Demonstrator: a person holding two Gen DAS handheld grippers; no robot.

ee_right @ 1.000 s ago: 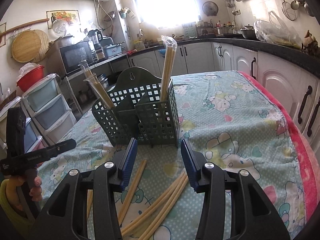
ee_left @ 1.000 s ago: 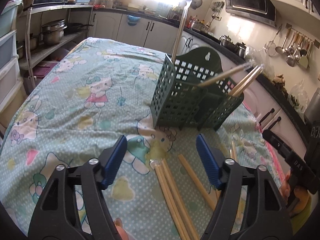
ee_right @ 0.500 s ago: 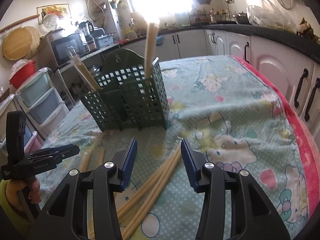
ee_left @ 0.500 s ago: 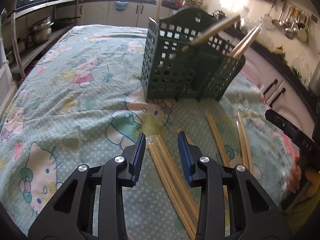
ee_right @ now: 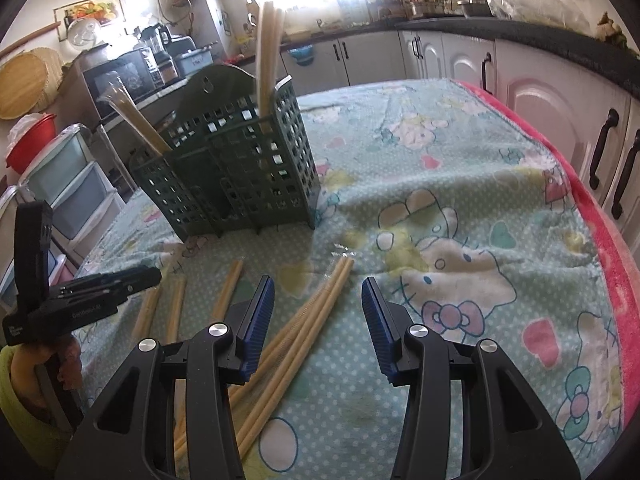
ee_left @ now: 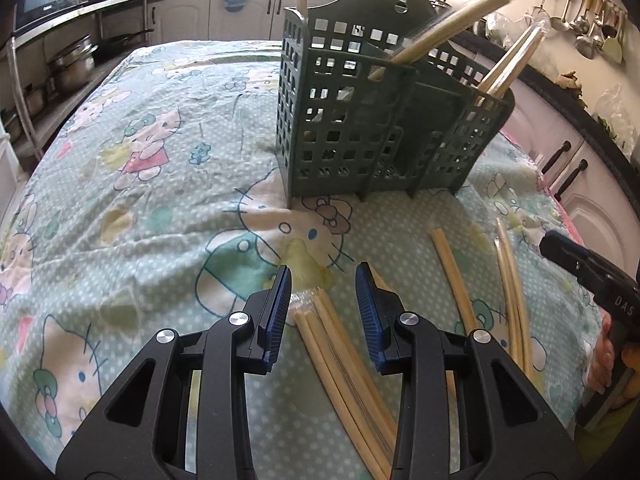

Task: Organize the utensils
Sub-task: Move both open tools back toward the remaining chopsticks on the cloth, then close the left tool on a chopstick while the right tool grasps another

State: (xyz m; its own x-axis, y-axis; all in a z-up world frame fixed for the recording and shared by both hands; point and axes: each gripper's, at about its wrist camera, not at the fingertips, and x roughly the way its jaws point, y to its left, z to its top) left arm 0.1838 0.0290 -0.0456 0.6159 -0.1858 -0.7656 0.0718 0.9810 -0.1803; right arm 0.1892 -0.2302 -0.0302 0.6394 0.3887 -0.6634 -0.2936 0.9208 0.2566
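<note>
A dark green slotted caddy (ee_left: 360, 140) (ee_right: 240, 184) stands on the cartoon-print cloth, with pale chopsticks (ee_left: 440, 36) leaning out of its compartments. In the left wrist view my left gripper (ee_left: 324, 272) has its blue pads narrowed either side of the near end of a plastic-wrapped chopstick bundle (ee_left: 340, 360); a gap shows on both sides, so nothing is pinched. My right gripper (ee_right: 318, 284) is open and hovers over another chopstick bundle (ee_right: 304, 328), whose tip points at the caddy. Each view catches the other gripper at its edge (ee_left: 592, 280) (ee_right: 80, 296).
More loose chopsticks lie on the cloth (ee_left: 452, 280) (ee_left: 512, 292) (ee_right: 228, 292) (ee_right: 176, 308). The cloth's pink border (ee_right: 600, 240) marks the table edge on the right, with white cabinets (ee_right: 560, 112) beyond. Plastic drawers (ee_right: 72, 188) stand past the left edge.
My left gripper's jaws narrowed and both grippers sank closer to the cloth. The left one now straddles the bundle's end, and the caddy looms larger in both views.
</note>
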